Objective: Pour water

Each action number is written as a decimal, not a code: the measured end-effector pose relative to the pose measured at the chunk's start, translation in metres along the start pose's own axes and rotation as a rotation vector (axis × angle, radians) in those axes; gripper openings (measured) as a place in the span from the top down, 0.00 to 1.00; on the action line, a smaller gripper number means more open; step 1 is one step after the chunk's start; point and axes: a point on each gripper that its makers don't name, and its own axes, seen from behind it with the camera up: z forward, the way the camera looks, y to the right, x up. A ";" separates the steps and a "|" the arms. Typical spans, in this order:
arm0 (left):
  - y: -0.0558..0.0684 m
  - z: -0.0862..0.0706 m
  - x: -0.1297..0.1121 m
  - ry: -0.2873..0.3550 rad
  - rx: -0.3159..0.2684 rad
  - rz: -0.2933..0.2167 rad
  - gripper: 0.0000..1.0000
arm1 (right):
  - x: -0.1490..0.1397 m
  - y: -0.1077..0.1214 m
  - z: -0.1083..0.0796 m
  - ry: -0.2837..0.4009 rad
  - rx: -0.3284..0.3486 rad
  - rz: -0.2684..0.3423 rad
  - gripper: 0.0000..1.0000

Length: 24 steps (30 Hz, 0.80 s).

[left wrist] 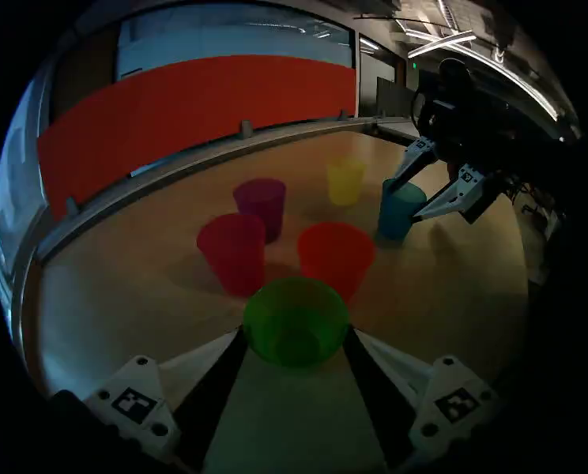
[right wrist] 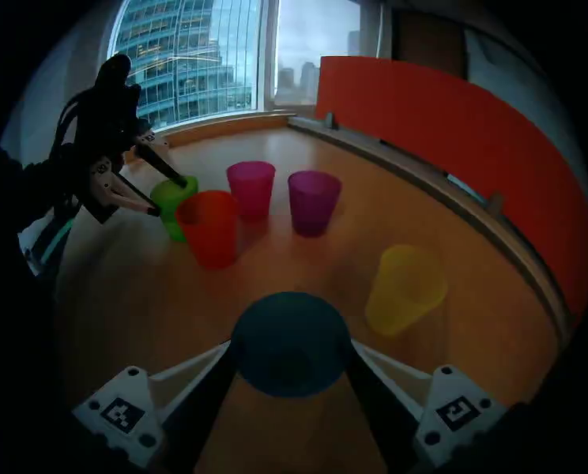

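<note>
In the left gripper view, the left gripper [left wrist: 295,336] clamps the green cup [left wrist: 295,312] between both fingers. Far ahead to the right, the right gripper [left wrist: 415,197] holds the blue cup [left wrist: 399,212]. In the right gripper view, its own fingers pinch that blue cup close in, with a yellow cup [right wrist: 405,300] just ahead-right.

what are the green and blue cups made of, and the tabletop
The green cup looks like thin translucent plastic with a smooth finish: light glows through its wall. The blue cup seems the same plastic in a denser tint, less see-through. The tabletop looks like wood or wood-look laminate, smooth with a soft sheen; the dim light leaves open which.
</note>
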 end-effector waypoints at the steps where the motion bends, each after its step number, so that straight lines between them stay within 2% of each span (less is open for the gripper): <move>1: 0.000 0.000 0.000 -0.001 0.000 0.000 0.14 | 0.000 0.000 0.000 0.000 0.000 0.001 0.07; 9: -0.001 0.001 0.000 -0.007 -0.001 -0.002 0.14 | -0.001 0.000 0.000 -0.004 0.000 0.007 0.07; 15: -0.002 0.002 0.001 -0.006 0.005 0.000 0.13 | -0.001 0.000 0.001 -0.005 -0.005 0.011 0.00; 18: -0.002 0.002 0.001 -0.006 0.008 0.002 0.12 | -0.001 0.001 0.001 -0.007 -0.006 0.015 0.00; 24: -0.006 0.004 0.000 -0.011 0.024 0.012 0.04 | -0.001 0.000 0.001 -0.008 -0.004 0.015 0.00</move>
